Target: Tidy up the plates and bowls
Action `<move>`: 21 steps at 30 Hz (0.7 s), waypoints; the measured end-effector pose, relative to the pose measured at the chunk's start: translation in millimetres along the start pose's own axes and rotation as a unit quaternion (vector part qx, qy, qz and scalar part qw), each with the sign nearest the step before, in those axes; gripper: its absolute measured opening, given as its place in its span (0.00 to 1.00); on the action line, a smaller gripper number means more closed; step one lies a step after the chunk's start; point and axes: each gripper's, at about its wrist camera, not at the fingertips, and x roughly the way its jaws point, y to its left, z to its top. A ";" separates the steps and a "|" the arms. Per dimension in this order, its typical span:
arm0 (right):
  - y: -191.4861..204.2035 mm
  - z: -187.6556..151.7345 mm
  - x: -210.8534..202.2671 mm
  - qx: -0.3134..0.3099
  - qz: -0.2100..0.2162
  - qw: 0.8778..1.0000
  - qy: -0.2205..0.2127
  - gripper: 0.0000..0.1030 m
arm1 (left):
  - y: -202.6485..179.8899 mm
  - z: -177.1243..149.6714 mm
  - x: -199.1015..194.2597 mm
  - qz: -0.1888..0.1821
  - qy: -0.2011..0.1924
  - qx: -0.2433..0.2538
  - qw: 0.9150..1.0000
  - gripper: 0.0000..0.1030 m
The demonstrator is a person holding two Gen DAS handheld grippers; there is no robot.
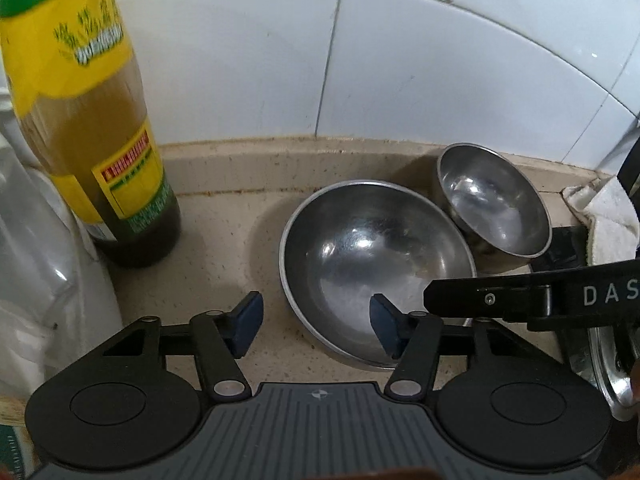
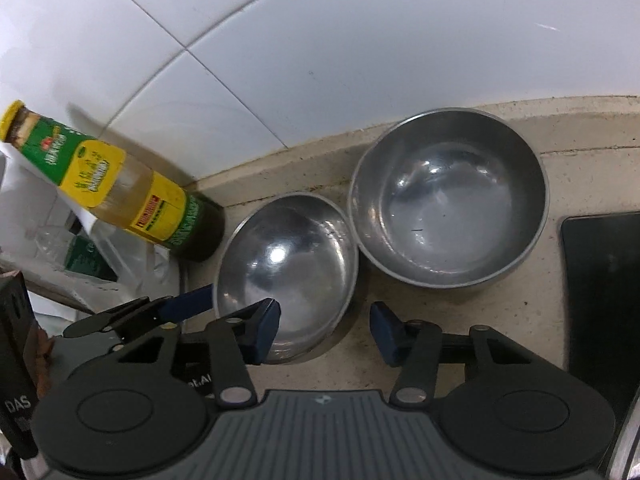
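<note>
**Two grippers straddle one bowl rim**

Two steel bowls sit on the counter (image 1: 224,248) against the tiled wall, nearly touching: wide shallow bowl (image 1: 376,272) near, deeper bowl (image 1: 494,208) far right. Left gripper (image 1: 316,330) is part open, the shallow bowl's near-left rim between its pads, no firm pinch visible. Right gripper (image 2: 324,330) is also part open across the same bowl's near-right rim, empty. Both are equally near. Sauce bottle (image 1: 100,128) stands left.

each tool (image 1: 316,326) (image 2: 325,330) has black linkage arms, silver pivot pins, blue pads, a ribbed grey body and white "das" lettering.
</note>
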 end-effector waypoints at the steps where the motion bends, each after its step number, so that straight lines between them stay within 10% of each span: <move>1: -0.8 0.4 2.5 0.002 -0.003 1.000 0.001 0.44 | 0.2 -0.5 1.4 -0.002 0.001 0.001 1.000 0.60; 8: -4.6 5.2 13.3 -0.002 -0.019 1.000 0.004 0.21 | 4.4 -1.2 13.6 0.002 0.007 0.001 1.000 0.43; 21: -7.4 -8.9 8.6 -0.018 -0.011 1.000 0.008 0.18 | -0.2 -10.6 -1.6 -0.007 -0.001 0.013 1.000 0.37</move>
